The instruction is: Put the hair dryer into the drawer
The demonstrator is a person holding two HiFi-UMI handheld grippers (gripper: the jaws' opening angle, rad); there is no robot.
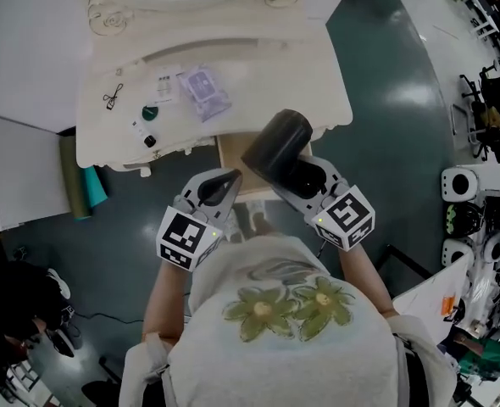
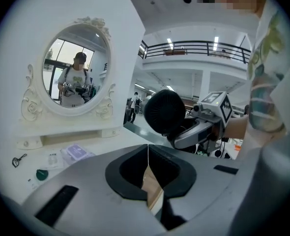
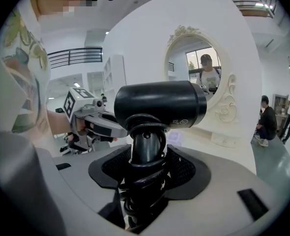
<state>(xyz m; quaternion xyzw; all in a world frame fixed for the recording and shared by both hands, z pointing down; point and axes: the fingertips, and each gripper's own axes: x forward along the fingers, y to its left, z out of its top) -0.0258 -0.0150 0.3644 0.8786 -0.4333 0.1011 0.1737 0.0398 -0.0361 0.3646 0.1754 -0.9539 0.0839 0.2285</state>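
Observation:
A black hair dryer (image 1: 275, 142) with its cord coiled round the handle is held up over the front edge of the white dressing table (image 1: 318, 83). My right gripper (image 1: 305, 176) is shut on the handle; in the right gripper view the hair dryer (image 3: 159, 104) stands upright between the jaws of the right gripper (image 3: 146, 151). A wooden drawer (image 1: 233, 164) stands pulled out under the table edge, partly hidden by both grippers. My left gripper (image 1: 230, 176) hangs over the drawer's left part, shut and empty; the left gripper (image 2: 148, 154) has its jaws meeting.
On the table top lie a purple packet (image 1: 203, 87), a small green item (image 1: 149, 113) and a black clip (image 1: 113, 97). An oval mirror (image 2: 76, 73) stands at the back. A teal roll (image 1: 93, 189) leans at the table's left side.

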